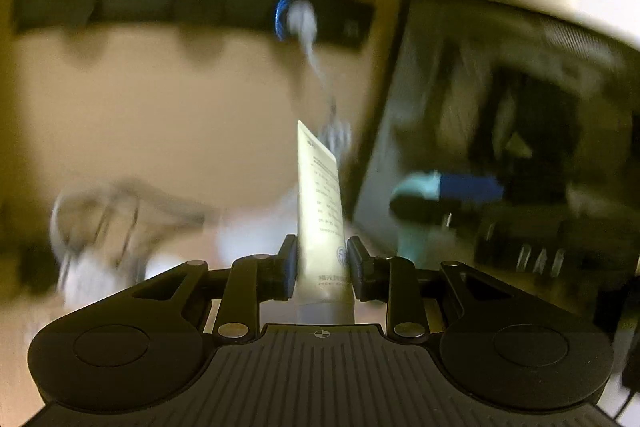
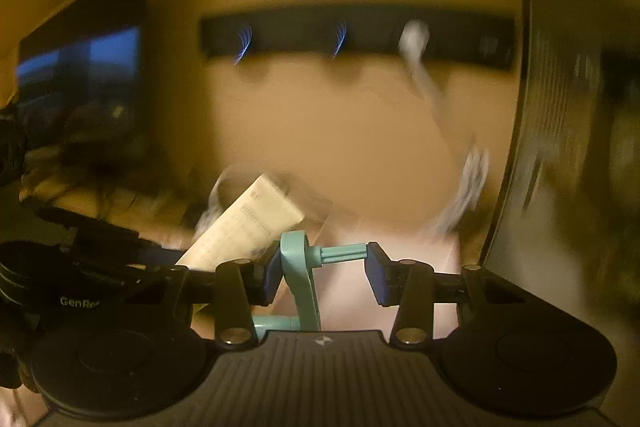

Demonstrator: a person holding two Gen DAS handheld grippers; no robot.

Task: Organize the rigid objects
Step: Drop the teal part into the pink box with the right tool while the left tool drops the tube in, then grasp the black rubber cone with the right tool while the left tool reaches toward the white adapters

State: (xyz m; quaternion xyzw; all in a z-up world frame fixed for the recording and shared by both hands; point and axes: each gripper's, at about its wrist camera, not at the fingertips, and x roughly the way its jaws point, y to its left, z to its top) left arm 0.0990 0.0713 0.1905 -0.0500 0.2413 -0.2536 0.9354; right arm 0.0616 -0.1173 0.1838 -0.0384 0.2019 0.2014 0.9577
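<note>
My left gripper (image 1: pixel 322 259) is shut on a white squeeze tube (image 1: pixel 322 211) with printed text, held upright with its flat crimped end pointing up. The tube also shows in the right wrist view (image 2: pixel 248 223), tilted, at the left. My right gripper (image 2: pixel 322 267) is shut on a teal plastic piece (image 2: pixel 300 275) with a ribbed peg that spans the gap between the pads. The teal piece and the blue pad of the right gripper show blurred in the left wrist view (image 1: pixel 424 187). Both views are motion-blurred.
A black hook rail (image 2: pixel 360 35) is fixed to the beige wall, with a white item hanging from one hook (image 2: pixel 416 39). A dark mesh panel (image 1: pixel 500 107) stands at the right. A clear wire-like rack (image 1: pixel 112 215) sits at lower left. A dark screen (image 2: pixel 80 67) is at far left.
</note>
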